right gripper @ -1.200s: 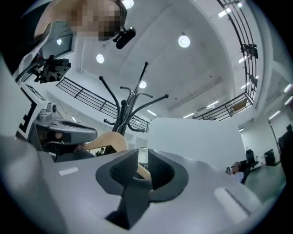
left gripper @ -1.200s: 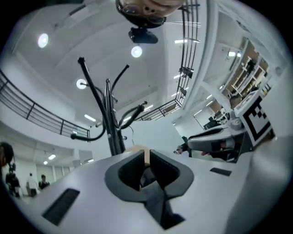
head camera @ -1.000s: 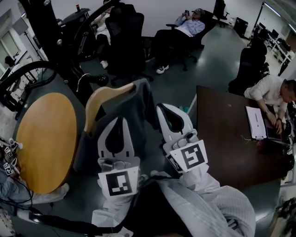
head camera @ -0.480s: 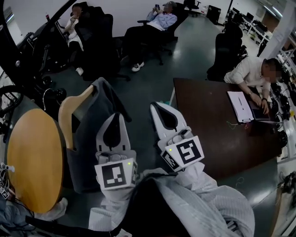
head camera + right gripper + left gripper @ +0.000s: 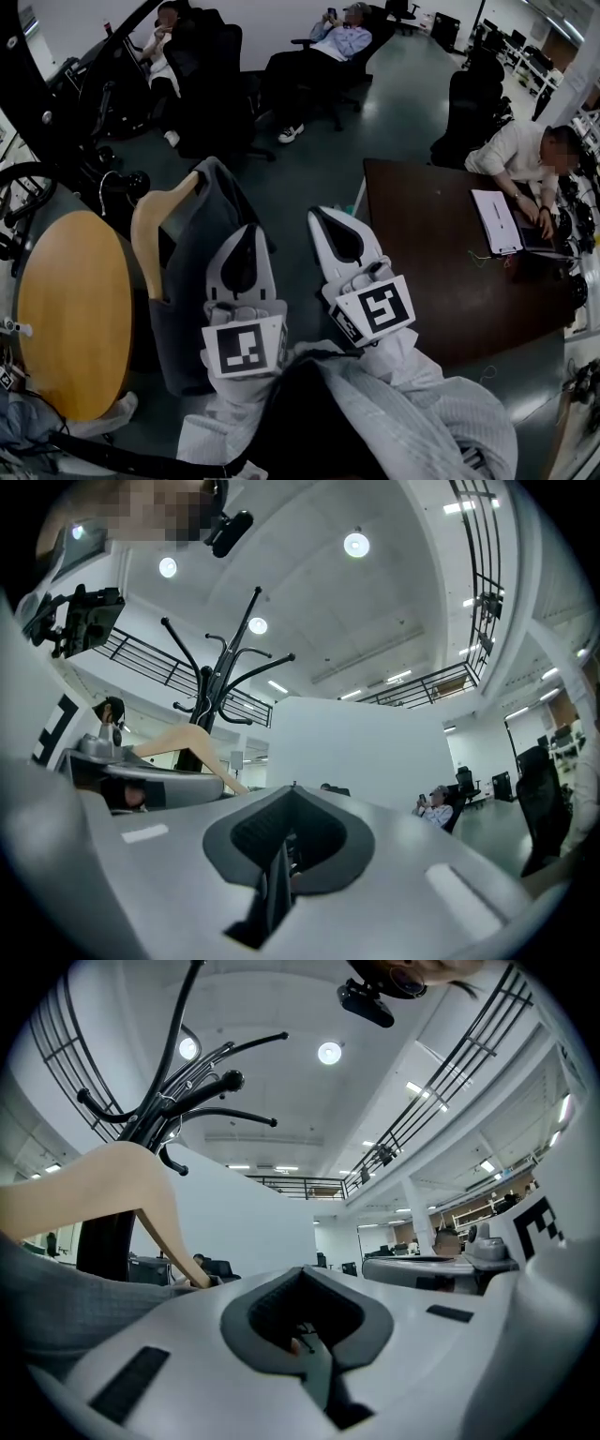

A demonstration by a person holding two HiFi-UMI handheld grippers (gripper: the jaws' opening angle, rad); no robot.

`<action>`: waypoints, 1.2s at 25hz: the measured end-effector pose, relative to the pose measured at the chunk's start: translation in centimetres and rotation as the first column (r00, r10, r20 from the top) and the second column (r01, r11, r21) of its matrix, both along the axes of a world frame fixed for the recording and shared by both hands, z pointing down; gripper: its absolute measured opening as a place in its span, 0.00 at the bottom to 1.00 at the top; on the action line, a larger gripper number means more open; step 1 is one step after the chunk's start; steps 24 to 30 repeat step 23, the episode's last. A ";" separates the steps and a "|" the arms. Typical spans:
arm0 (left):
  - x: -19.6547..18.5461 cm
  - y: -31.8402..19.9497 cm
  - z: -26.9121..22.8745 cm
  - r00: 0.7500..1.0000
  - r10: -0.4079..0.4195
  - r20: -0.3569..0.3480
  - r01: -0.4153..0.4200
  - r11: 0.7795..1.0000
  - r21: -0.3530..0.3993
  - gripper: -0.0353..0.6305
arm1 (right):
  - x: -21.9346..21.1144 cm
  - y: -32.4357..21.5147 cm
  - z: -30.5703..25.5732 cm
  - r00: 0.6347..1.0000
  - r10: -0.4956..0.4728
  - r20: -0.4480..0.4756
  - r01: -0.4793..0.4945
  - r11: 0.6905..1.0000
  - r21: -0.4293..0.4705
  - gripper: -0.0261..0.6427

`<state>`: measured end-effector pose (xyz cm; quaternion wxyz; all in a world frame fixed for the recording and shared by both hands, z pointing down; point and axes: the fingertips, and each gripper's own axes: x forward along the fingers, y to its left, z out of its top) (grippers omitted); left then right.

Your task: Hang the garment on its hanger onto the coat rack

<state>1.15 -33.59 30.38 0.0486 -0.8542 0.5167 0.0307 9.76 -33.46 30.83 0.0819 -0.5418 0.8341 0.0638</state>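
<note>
A grey garment (image 5: 192, 291) hangs on a pale wooden hanger (image 5: 150, 220) beside the black coat rack (image 5: 52, 103), at the left of the head view. Neither gripper touches it. My left gripper (image 5: 249, 234) is just right of the garment, jaws shut and empty. My right gripper (image 5: 324, 216) is beside it, also shut and empty. In the left gripper view the hanger (image 5: 112, 1176) and garment (image 5: 56, 1288) are at the left under the rack's hooks (image 5: 187, 1091), beyond my left gripper (image 5: 302, 1271). The right gripper view shows the rack (image 5: 220, 682) and the hanger (image 5: 183, 738) past my right gripper (image 5: 292, 787).
A round wooden table (image 5: 75, 309) stands at the left, under the rack. A dark brown desk (image 5: 441, 253) is at the right, with a person (image 5: 511, 150) working at it. People sit in office chairs (image 5: 216, 84) at the back. Grey floor (image 5: 319, 178) lies ahead.
The hanger with the garment has turned and now sits further left of my left gripper. Both grippers stay side by side with their jaws shut.
</note>
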 end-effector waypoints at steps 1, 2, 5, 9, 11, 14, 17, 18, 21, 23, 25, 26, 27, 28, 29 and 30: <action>-0.1 -0.1 0.0 1.000 -0.003 0.001 0.003 1.000 -0.004 0.06 | -0.3 0.0 0.0 1.000 -0.002 -0.011 0.002 1.000 0.003 0.04; -0.3 -0.1 0.0 1.000 -0.002 0.005 0.002 1.000 -0.005 0.06 | -0.5 0.0 -0.1 1.000 -0.005 -0.017 0.005 1.000 0.004 0.04; -0.5 -0.3 -0.1 1.000 0.005 0.016 -0.005 1.000 -0.001 0.06 | -1.0 -0.3 -0.2 1.000 -0.011 -0.024 0.011 1.000 0.002 0.04; -0.4 -0.4 0.0 1.000 0.002 0.019 -0.002 1.000 -0.008 0.06 | -0.7 -0.5 -0.2 1.000 -0.002 -0.017 0.002 1.000 -0.006 0.04; -0.4 -0.5 0.0 1.000 0.000 0.020 0.000 1.000 -0.009 0.06 | -0.5 -0.5 -0.1 1.000 0.001 -0.014 -0.001 1.000 -0.007 0.04; -0.3 -0.6 0.0 1.000 -0.005 0.017 0.005 1.000 -0.007 0.06 | -0.3 -0.5 -0.2 1.000 -0.001 -0.015 0.001 1.000 -0.005 0.04; -0.3 -0.6 0.0 1.000 -0.010 0.016 0.010 1.000 -0.008 0.06 | -0.4 -0.6 -0.2 1.000 -0.009 -0.017 0.009 1.000 -0.003 0.04; -0.4 -0.6 0.1 1.000 -0.013 0.017 0.013 1.000 -0.010 0.06 | -0.4 -0.6 -0.1 1.000 -0.012 -0.019 0.012 1.000 -0.004 0.04; -0.6 -0.7 0.1 1.000 -0.018 0.016 0.018 1.000 -0.010 0.06 | -0.7 -0.5 0.1 1.000 -0.019 -0.024 0.019 1.000 -0.008 0.04; -0.8 -0.7 0.1 1.000 -0.021 0.013 0.021 1.000 -0.008 0.06 | -0.9 -0.4 0.2 0.999 -0.024 -0.027 0.023 1.000 -0.009 0.04; -0.8 -0.7 0.1 1.000 -0.021 0.013 0.021 1.000 -0.008 0.06 | -0.9 -0.4 0.2 0.999 -0.024 -0.027 0.023 1.000 -0.009 0.04; -0.8 -0.7 0.1 1.000 -0.021 0.013 0.021 1.000 -0.008 0.06 | -0.9 -0.4 0.2 0.999 -0.024 -0.027 0.023 1.000 -0.009 0.04; -0.8 -0.7 0.1 1.000 -0.021 0.013 0.021 1.000 -0.008 0.06 | -0.9 -0.4 0.2 0.999 -0.024 -0.027 0.023 1.000 -0.009 0.04; -0.8 -0.7 0.1 1.000 -0.021 0.013 0.021 1.000 -0.008 0.06 | -0.9 -0.4 0.2 0.999 -0.024 -0.027 0.023 1.000 -0.009 0.04; -0.8 -0.7 0.1 1.000 -0.021 0.013 0.021 1.000 -0.008 0.06 | -0.9 -0.4 0.2 0.999 -0.024 -0.027 0.023 1.000 -0.009 0.04; -0.8 -0.7 0.1 1.000 -0.021 0.013 0.021 1.000 -0.008 0.06 | -0.9 -0.4 0.2 0.999 -0.024 -0.027 0.023 1.000 -0.009 0.04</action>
